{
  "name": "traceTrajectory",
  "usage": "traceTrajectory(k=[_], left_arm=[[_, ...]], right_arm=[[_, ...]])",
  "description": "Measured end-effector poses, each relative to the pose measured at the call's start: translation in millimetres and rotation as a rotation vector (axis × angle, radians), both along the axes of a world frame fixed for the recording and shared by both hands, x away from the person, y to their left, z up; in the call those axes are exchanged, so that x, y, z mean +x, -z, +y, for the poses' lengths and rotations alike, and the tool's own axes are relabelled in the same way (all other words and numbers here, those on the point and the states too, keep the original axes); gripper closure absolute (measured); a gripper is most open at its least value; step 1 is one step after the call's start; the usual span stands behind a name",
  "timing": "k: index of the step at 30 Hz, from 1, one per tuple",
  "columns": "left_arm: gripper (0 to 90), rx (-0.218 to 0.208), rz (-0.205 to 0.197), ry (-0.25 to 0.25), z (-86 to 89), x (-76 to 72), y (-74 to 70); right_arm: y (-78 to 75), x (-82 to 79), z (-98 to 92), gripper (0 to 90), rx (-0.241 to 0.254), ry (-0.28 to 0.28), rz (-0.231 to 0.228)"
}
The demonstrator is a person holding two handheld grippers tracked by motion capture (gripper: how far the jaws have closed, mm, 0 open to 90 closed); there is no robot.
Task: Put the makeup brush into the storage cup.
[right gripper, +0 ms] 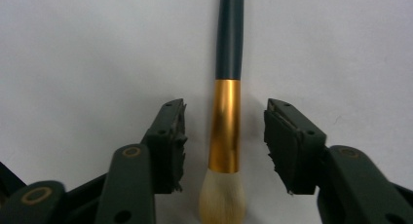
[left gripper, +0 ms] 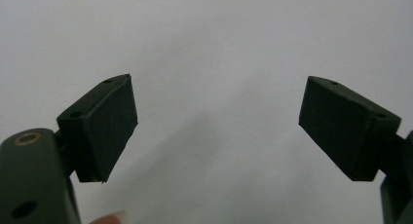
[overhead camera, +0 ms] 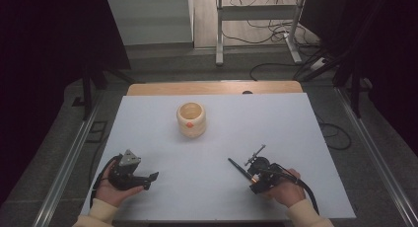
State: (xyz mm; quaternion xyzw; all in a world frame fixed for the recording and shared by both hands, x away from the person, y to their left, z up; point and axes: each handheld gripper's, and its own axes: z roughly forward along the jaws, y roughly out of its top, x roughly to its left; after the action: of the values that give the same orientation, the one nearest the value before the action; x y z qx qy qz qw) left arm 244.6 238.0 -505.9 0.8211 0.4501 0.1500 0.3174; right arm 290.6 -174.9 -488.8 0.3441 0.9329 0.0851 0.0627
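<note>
Right tool (right gripper: pixel 225 136) straddles the makeup brush (right gripper: pixel 229 87) lying on the white bench (right gripper: pixel 73 48), jaws not yet touching its gold ferrule (right gripper: pixel 225 126). Brush looks light, stiff-handled, slick, soft-tipped; ferrule seems the best grip. Left tool (left gripper: pixel 214 121) released, empty; cup (overhead camera: pixel 191 119) well apart.

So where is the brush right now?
The brush lies on the white table at the near right, between the right gripper's open jaws, untouched.

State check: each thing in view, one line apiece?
Brush: lying flat on the table, between the right tool's jaws, not yet gripped.
Cup: upright, open top, standing alone mid-table.
Right tool: open, pads clear of the gold ferrule.
Left tool: open wide, nothing between the jaws.
</note>
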Motion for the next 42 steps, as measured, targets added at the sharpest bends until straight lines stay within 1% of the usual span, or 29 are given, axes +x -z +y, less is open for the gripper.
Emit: traceTrajectory(k=[3, 7, 8, 18, 26, 32, 34, 35, 40, 42], left_arm=[[14.6, 0.0, 0.001, -0.001, 0.4, 0.2, 0.1], [14.6, -0.001, 0.001, -0.001, 0.4, 0.2, 0.0], [14.6, -0.001, 0.001, -0.001, 0.4, 0.2, 0.0], [14.6, -0.001, 0.0, -0.005, 0.2, -0.1, -0.1], [14.6, -0.001, 0.0, -0.005, -0.4, -0.3, -0.1], [14.6, -0.002, 0.0, -0.008, 0.0, -0.5, -0.2], [14.6, -0.002, -0.001, -0.007, 0.1, -0.5, -0.2], [14.6, -0.002, -0.001, -0.008, 0.2, -0.4, -0.2], [14.6, -0.003, -0.001, -0.009, 0.6, -0.3, -0.2], [14.6, -0.002, -0.001, -0.011, 0.8, -0.3, -0.3]], right_arm=[[1.5, 1.3, -0.4, 54.8, -0.003, 0.005, 0.012], [2.9, 3.4, -1.4, 59.0, -0.015, 0.01, 0.014], [2.9, 3.4, -1.4, 59.0, -0.015, 0.01, 0.014], [3.3, 6.4, -2.2, 69.0, -0.001, 0.018, 0.038], [3.2, 11.5, -2.7, 75.6, -0.009, 0.037, 0.057], [2.8, 14.1, -2.4, 77.2, -0.012, 0.046, 0.075], [2.9, 14.2, -1.1, 77.4, -0.021, 0.045, 0.074], [2.3, 14.6, -0.9, 77.5, -0.032, 0.038, 0.076], [2.2, 14.1, 0.1, 77.7, -0.033, 0.035, 0.076], [2.0, 13.9, 0.3, 77.8, -0.04, 0.026, 0.071]])
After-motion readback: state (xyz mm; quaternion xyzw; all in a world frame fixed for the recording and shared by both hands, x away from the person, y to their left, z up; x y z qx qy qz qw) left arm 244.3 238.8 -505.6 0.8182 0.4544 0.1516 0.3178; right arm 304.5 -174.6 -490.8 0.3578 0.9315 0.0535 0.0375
